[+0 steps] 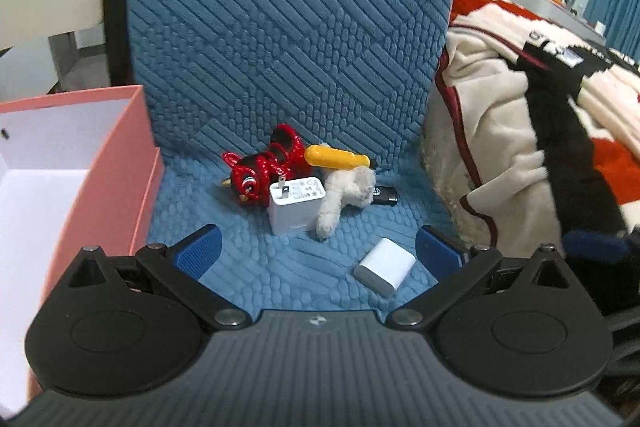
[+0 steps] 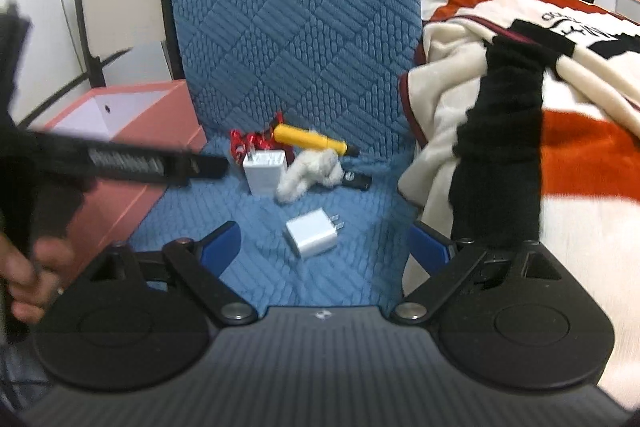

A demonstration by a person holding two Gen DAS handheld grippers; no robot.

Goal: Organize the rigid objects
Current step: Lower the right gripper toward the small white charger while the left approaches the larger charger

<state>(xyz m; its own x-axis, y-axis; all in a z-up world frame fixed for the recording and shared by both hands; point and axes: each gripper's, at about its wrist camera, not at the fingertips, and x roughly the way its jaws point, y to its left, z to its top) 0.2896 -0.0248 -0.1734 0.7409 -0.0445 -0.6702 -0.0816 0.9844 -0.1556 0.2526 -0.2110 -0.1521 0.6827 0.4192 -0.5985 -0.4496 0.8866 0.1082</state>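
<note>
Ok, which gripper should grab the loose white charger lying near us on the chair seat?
Probably the right gripper. It is open and the small white charger lies almost centred between its fingers. For the left gripper, also open, the charger lies off towards its right finger, though the pink box is on its side.

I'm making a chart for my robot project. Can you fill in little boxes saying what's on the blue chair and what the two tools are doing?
surface: blue chair seat
container: pink box, open, left of the seat
near charger: small white charger, lying alone in front
back pile: big white charger, red toy, yellow tool, white plush, black key fob
left tool: open, holding nothing
right tool: open, holding nothing
beside chair: blanket
</note>
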